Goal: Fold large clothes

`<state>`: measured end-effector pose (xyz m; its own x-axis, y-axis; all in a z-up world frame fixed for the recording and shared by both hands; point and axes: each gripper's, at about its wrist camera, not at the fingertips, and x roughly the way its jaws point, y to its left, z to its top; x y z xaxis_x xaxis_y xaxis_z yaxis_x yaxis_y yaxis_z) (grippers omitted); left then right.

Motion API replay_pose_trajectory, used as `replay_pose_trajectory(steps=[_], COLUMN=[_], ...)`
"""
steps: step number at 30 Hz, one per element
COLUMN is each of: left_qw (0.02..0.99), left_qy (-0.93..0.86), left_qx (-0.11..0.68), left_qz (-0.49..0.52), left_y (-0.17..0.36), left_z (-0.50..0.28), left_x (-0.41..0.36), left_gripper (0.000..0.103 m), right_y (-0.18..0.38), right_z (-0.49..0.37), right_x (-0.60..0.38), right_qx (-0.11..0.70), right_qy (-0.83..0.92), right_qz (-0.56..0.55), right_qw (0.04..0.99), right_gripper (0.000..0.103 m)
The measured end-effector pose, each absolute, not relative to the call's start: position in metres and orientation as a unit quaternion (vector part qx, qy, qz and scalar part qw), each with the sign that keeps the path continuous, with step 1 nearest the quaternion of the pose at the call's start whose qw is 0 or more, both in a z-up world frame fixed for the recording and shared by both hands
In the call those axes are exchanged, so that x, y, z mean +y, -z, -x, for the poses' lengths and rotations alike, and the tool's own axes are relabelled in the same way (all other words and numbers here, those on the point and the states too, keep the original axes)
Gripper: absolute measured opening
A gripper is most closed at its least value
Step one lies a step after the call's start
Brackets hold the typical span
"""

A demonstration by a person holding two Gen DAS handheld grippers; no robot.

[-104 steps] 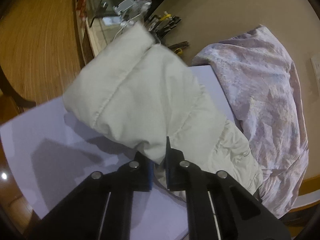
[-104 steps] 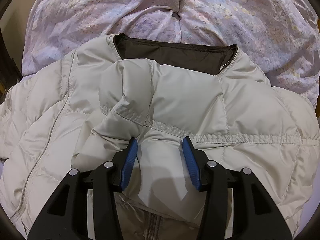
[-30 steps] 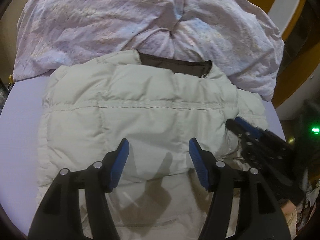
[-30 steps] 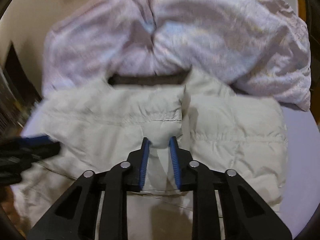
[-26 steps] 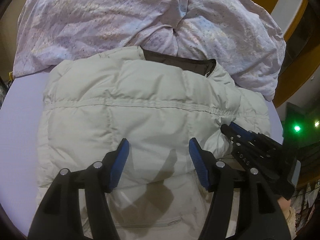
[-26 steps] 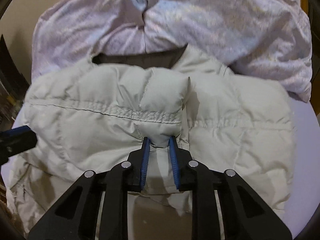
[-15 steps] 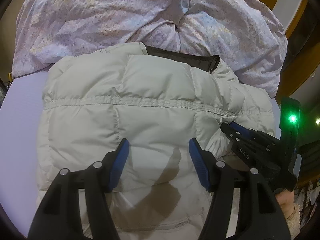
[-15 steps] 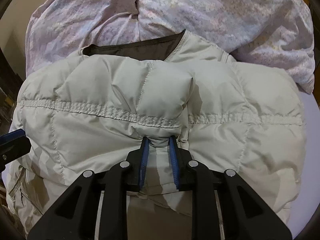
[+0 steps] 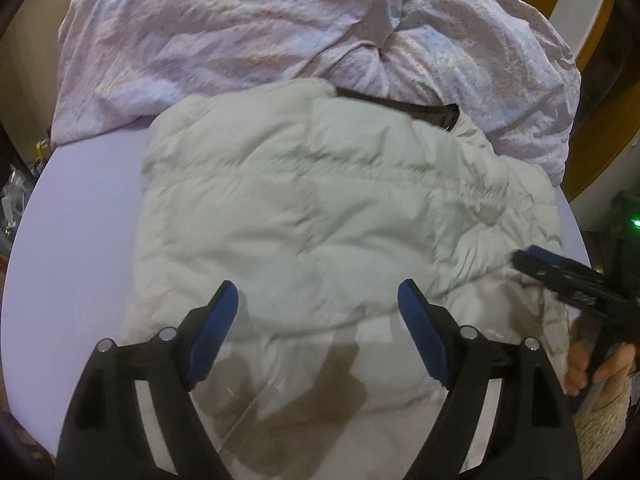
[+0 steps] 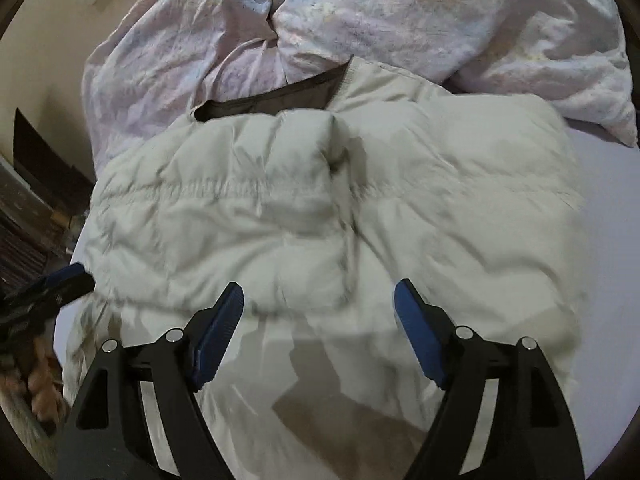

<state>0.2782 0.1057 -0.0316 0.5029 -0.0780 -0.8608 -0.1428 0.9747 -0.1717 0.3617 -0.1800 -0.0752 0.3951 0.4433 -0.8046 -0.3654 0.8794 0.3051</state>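
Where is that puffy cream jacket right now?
The cream jacket lies on the pale lilac table, filling the middle of both views, its dark-lined collar against the crumpled lilac bedding behind it.

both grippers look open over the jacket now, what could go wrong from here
The puffy jacket may spring back: the sleeve folded across it already bulges, and the open right gripper and left gripper hold nothing. The lilac bedding presses against the collar, so the next fold could snag it. The hem nearest the cameras lies rumpled, so a fold from there may come out uneven.
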Motion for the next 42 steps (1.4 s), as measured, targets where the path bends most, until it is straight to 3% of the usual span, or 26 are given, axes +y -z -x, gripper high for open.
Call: replay_pose_trajectory(steps=[10,18,27,31,38,41,42], left_qw=[0.840,0.827,0.814,0.807,0.793,0.790,0.788], left_qy=[-0.049,-0.084,-0.047,-0.019,0.008,0.014,0.014], left_qx=[0.526,0.543,0.557,0.560,0.571,0.573,0.574], left_qz=[0.126,0.120,0.161,0.187,0.210,0.220,0.222], left_y=[0.045,0.058,0.081,0.088,0.100,0.101,0.102], left_z=[-0.190,-0.124,-0.088,-0.078,-0.068,-0.064,-0.063], left_x=[0.163,0.198,0.205,0.202,0.192,0.191,0.190], left_gripper=[0.082,0.082,0.081,0.075,0.069,0.065,0.064], right_y=[0.073,0.104,0.133,0.138,0.141,0.144,0.146], right_z=[-0.310,-0.264,-0.232,-0.223,-0.214,-0.214,-0.213], right_x=[-0.284,-0.370,-0.396,-0.395,-0.391,-0.389,-0.390], right_qx=[0.549,0.602,0.629,0.636,0.631,0.634,0.637], right_qy=[-0.213,-0.158,-0.223,-0.260,-0.296,-0.301,-0.305], right_qz=[-0.058,-0.085,-0.169,-0.196,-0.224,-0.231,-0.232], right_qw=[0.806,0.778,0.725,0.700,0.682,0.674,0.669], right_gripper=[0.084,0.084,0.083,0.074,0.072,0.063,0.053])
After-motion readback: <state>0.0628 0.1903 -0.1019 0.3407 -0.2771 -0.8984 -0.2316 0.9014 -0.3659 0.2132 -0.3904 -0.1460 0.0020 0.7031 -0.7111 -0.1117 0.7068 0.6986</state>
